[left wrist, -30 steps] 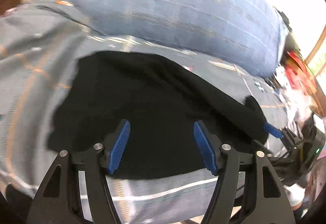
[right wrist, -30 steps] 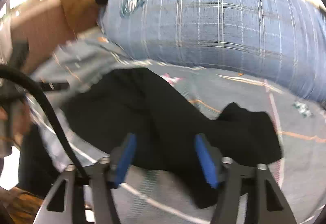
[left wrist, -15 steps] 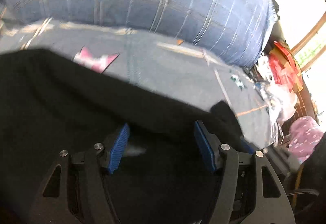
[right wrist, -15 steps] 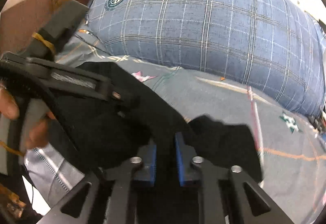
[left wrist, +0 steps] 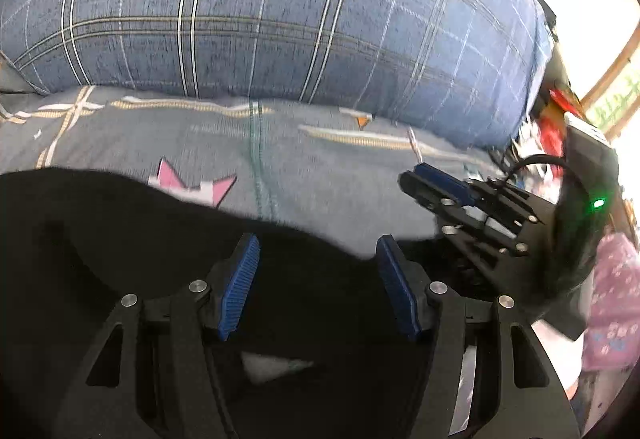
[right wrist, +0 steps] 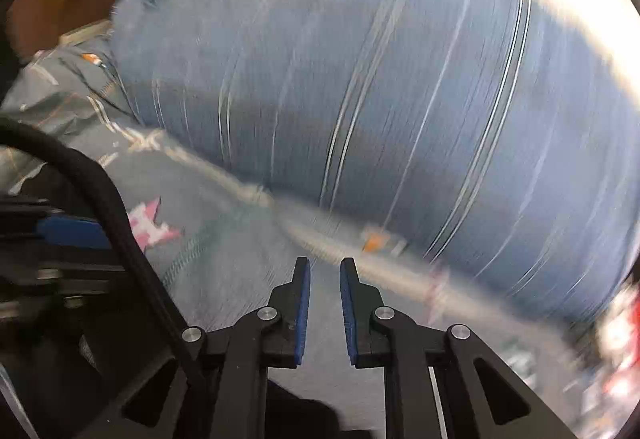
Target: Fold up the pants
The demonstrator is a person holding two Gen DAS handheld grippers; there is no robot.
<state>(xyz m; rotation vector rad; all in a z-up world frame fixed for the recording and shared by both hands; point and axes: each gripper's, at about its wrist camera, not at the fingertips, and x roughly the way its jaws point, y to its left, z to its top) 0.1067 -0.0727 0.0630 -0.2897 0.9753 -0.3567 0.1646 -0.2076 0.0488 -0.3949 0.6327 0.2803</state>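
Two claws in view. Left claw [left wrist: 316, 271] spread wide over black pants [left wrist: 120, 259], pads clear of the cloth. Right claw [right wrist: 323, 279] nearly pressed together, only bedsheet visible through the narrow gap, nothing pinched. Pants spread flat on the near part of the grey patterned bedsheet [left wrist: 280, 159]. Beyond, at the far side, a big blue checked pillow [left wrist: 280, 7]. Right view badly blurred.
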